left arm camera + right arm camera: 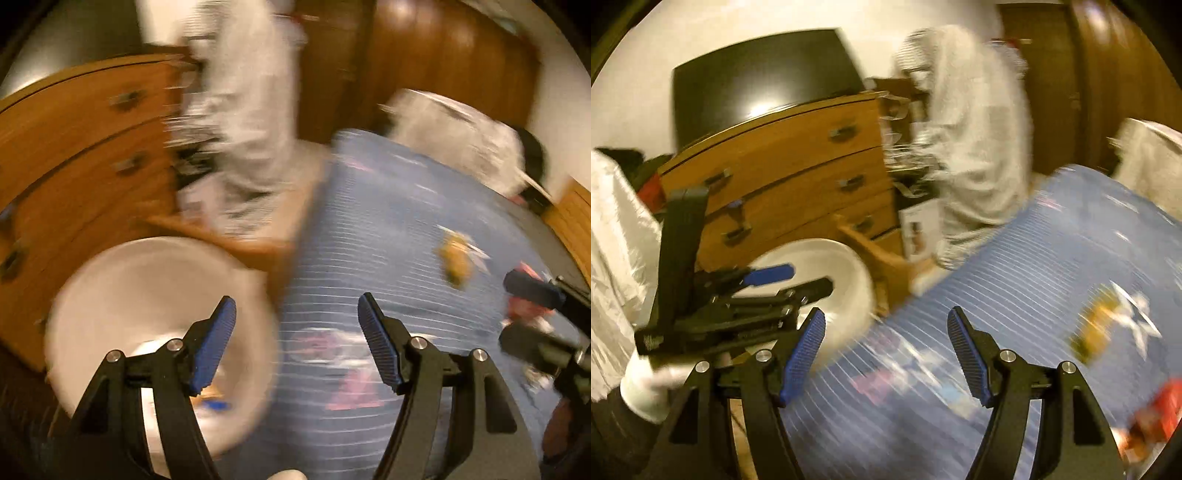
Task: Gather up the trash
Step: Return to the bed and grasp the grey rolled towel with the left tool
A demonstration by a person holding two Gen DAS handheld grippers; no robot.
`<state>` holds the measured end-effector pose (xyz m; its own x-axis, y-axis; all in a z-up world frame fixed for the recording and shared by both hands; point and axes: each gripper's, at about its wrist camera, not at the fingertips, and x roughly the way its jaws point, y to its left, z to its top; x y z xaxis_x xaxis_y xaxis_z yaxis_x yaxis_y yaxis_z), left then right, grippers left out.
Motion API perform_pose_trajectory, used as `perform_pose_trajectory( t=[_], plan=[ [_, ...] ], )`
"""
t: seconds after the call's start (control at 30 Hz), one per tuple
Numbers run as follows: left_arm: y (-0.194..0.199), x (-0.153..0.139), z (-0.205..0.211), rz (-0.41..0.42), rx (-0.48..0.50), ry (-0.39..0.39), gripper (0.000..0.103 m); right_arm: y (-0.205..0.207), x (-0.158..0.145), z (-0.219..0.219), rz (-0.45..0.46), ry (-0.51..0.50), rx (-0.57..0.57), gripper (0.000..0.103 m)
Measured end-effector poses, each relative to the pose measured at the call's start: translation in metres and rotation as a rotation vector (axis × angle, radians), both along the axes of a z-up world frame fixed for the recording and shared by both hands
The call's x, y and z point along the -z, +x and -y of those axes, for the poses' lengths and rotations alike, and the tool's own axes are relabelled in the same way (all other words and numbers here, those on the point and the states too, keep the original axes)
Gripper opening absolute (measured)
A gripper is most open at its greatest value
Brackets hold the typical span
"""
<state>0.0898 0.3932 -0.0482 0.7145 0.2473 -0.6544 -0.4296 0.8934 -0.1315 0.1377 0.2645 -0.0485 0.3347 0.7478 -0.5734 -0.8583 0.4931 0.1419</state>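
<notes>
Hovering released and empty over the blue striped bed cover (388, 229), left claw (297, 345) beside the white bin (147, 280), right claw (886, 356) likewise unclenched, with a blurred yellow wrapper (1093, 328) and red scrap (1160, 410) lying ahead.

white bin (147, 288), blue striped mat (388, 240)

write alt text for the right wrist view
The right tool, jaws open and empty, hangs over a blue striped mat strewn with blurred wrappers, one yellow and one red. At left, a gloved hand holds the left tool above a white bin, with a wooden dresser behind.
</notes>
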Motion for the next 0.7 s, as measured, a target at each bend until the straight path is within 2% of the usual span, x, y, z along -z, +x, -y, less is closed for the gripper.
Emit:
perform_pose_trajectory(
  t=[0.13, 0.2, 0.27, 0.4, 0.53, 0.7],
  plan=[
    [0.053, 0.009, 0.087, -0.011, 0.288, -0.023, 0.066, 0.008, 0.009, 0.139, 0.015, 0.003, 0.231, 0.07],
    [0.075, 0.023, 0.136, -0.041, 0.45, -0.046, 0.066, 0.008, 0.014, 0.202, 0.014, 0.005, 0.344, 0.071],
    [0.087, 0.037, 0.177, -0.067, 0.569, -0.041, 0.066, 0.006, 0.025, 0.28, 0.0, -0.001, 0.488, 0.072],
    [0.103, 0.065, 0.234, -0.103, 0.705, -0.048, 0.069, 0.0, 0.056, 0.395, -0.034, -0.049, 0.704, 0.073],
    [0.112, 0.086, 0.27, -0.119, 0.754, -0.06, 0.07, -0.004, 0.087, 0.446, -0.08, -0.075, 0.749, 0.073],
    [0.118, 0.101, 0.29, -0.142, 0.771, -0.043, 0.071, 0.007, 0.117, 0.448, -0.112, -0.104, 0.686, 0.074]
  ],
)
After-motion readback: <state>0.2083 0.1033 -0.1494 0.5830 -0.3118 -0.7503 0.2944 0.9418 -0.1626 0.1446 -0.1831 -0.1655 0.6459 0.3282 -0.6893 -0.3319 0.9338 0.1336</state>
